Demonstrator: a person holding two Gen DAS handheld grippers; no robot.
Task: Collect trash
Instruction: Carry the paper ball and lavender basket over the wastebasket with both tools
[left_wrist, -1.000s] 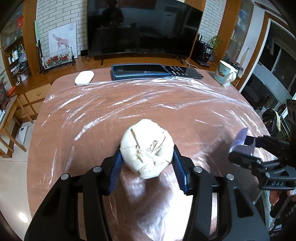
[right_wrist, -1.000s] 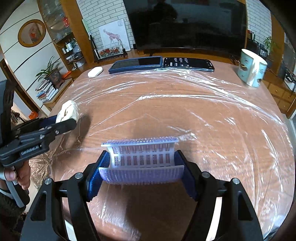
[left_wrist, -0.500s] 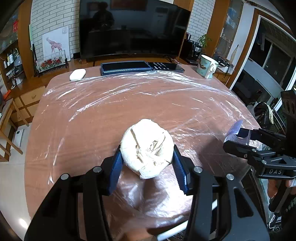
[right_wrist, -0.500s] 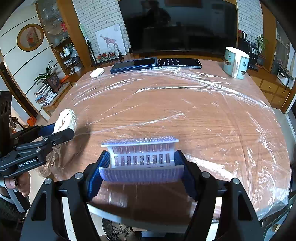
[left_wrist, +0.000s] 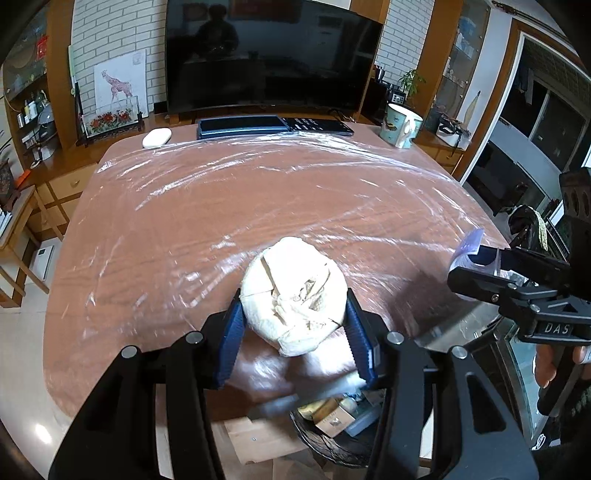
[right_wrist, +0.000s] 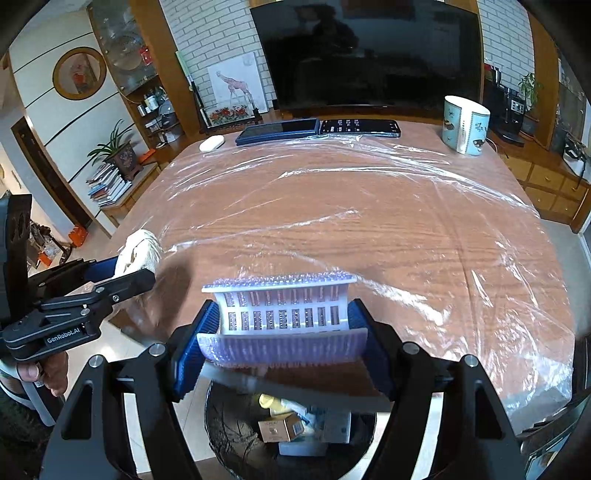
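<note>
My left gripper is shut on a crumpled white paper ball, held over the near edge of the table. My right gripper is shut on a white and lilac plastic tray piece, gripped by its two ends. Below both, past the table edge, stands a dark mesh waste bin holding a small brown box and other scraps; it also shows in the left wrist view as the bin. Each gripper appears in the other's view: the right gripper and the left gripper.
Clear plastic film covers the wooden table. At its far edge lie a blue tablet, a dark keyboard-like device, a white oval puck and a mug. A large TV stands behind. A person's hands hold both tools.
Both grippers have drawn back toward the near table edge with their loads. The waste bin has come into view beneath them.
</note>
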